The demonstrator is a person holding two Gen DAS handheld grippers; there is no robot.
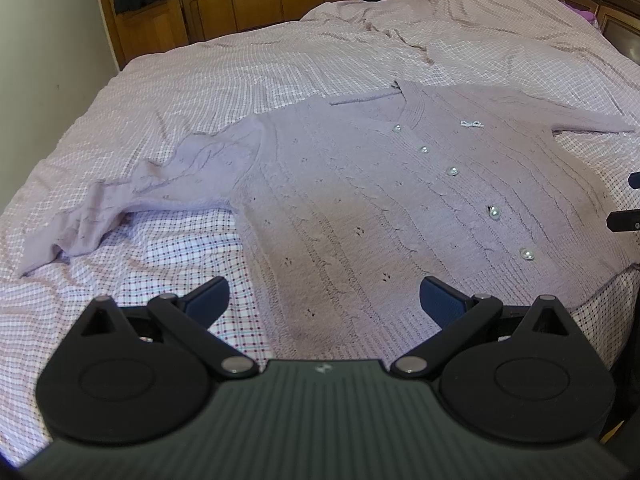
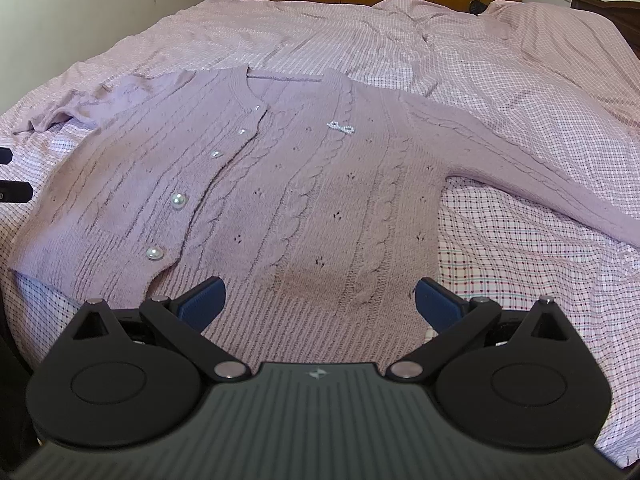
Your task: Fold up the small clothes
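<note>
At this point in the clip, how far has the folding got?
Done: the lilac cable-knit cardigan lies flat, front up and buttoned, on the checked bedspread. In hand: nothing; the left claw and right claw are both open above the hem, gripping no fabric. Left: everything. Both sleeves are spread outward, and no fold shows in the body.
</note>
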